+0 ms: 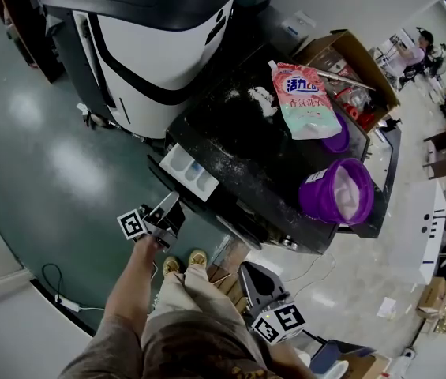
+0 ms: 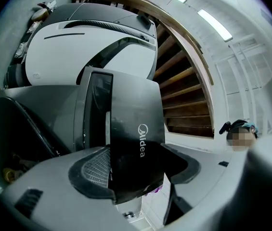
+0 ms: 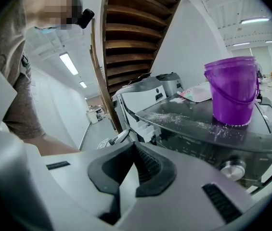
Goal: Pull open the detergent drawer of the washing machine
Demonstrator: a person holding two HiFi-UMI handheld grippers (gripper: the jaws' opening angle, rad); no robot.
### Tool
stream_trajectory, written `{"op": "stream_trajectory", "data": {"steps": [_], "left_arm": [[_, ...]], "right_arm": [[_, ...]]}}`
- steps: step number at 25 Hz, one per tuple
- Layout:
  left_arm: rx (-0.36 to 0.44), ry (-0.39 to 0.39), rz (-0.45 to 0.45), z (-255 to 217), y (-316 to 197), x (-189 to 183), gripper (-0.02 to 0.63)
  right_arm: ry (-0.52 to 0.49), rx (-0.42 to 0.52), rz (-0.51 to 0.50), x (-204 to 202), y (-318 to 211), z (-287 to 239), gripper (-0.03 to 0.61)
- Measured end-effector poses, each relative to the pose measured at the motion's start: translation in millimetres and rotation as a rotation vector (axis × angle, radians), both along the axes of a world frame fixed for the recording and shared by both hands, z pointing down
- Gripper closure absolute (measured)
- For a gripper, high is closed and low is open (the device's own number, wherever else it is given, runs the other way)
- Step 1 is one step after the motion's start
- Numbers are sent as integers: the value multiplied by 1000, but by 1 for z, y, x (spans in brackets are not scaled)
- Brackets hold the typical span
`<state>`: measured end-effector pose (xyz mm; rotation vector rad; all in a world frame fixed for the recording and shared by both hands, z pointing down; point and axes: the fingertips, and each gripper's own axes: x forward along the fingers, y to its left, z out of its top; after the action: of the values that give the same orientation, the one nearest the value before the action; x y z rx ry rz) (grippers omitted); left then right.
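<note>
atop washer, purple bucket, pouch, left tool wide, gripping drawer front, right tool closed, empty

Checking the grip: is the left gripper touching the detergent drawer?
Touching. The left gripper view shows the detergent drawer's black front between the left gripper's pads, pressed against both.

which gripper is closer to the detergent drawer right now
Left. The left gripper holds the detergent drawer by its dark front; the right gripper hangs back beside the person's legs, apart from it.
</note>
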<state>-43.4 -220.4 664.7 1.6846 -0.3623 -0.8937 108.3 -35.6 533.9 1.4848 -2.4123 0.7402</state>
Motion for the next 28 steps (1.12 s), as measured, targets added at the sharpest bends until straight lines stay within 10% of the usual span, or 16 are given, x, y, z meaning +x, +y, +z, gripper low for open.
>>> {"op": "stream_trajectory", "data": {"steps": [28], "left_arm": [[13, -13, 15, 0, 50, -38, 292]], "right_arm": [[2, -9, -55, -29, 24, 5, 577]]}}
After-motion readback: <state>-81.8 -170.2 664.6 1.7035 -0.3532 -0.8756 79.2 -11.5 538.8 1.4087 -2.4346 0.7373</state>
